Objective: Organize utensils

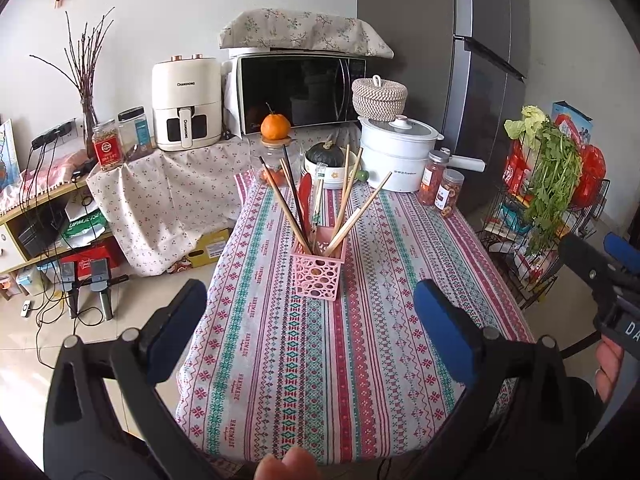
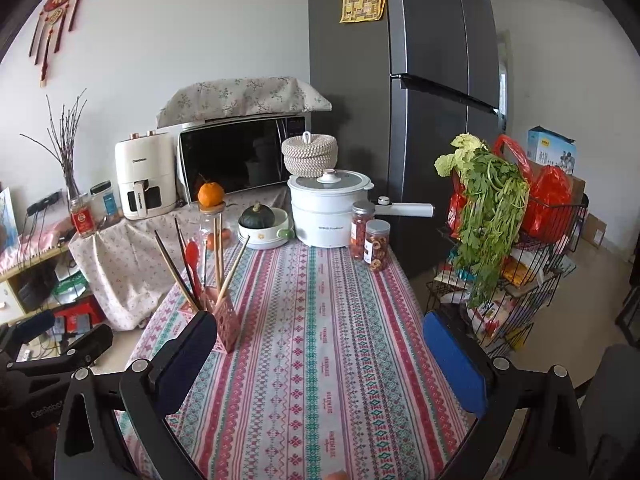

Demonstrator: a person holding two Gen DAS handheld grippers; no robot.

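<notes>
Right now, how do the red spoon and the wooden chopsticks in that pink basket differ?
The red spoon is bright red with a broad rounded end; the wooden chopsticks are tan, thin straight sticks. The red spoon stands nearly upright, while the wooden chopsticks lean outward at different angles. There is one red spoon but several wooden chopsticks. Both stand in the pink basket on the patterned tablecloth, and neither gripper touches them.

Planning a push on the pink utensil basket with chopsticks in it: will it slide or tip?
The pink utensil basket looks like thin perforated plastic, so probably light. The chopsticks and red spoon stand far above its rim and lean outward, so it is likely top-heavy and may tip if pushed high. The tablecloth may grip or bunch rather than let it slide; push low.
</notes>
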